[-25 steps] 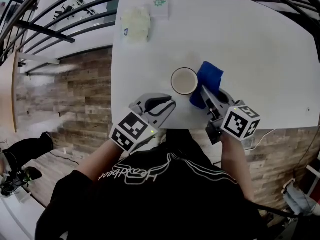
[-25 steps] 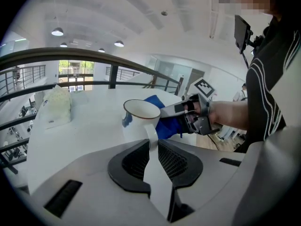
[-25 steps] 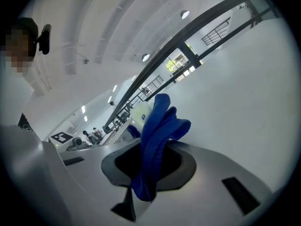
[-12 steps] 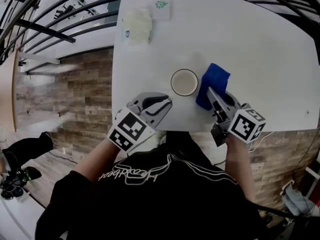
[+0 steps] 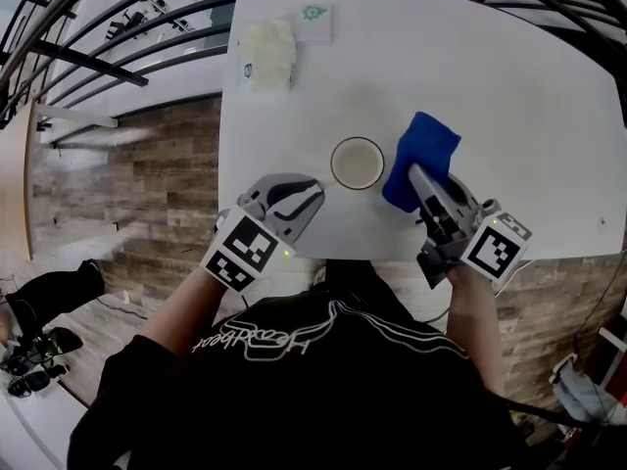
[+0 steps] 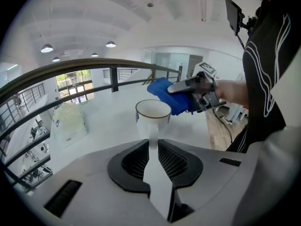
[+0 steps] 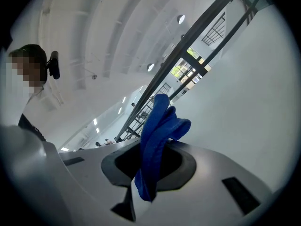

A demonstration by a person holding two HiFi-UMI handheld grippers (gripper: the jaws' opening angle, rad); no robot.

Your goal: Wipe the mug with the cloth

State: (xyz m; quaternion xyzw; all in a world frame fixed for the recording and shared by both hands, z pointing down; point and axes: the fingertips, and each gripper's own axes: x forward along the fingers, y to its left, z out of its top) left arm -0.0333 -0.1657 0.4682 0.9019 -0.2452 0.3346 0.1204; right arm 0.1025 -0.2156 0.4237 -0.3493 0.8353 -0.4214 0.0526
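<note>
looking down in the head view, a white cylindrical mug (image 5: 358,163) stands upright on the white table (image 5: 529,96), close to the near edge. just to its right hangs a bright blue terry cloth (image 5: 423,155), bunched up and pinched at the tip of the right gripper (image 5: 416,176). the left gripper (image 5: 312,192) sits low and left of the mug, apart from it. far back on the table lie a pale crumpled bag (image 5: 266,55) and a small white card (image 5: 315,18) with green print. over to the left gripper view: the jaws stand a narrow slit apart with only bare table between them, the mug straight ahead beyond the tips, the cloth just behind it to the right. in the right gripper view, the jaws are clamped on the cloth, which sticks out past the tips and droops back between them.
</note>
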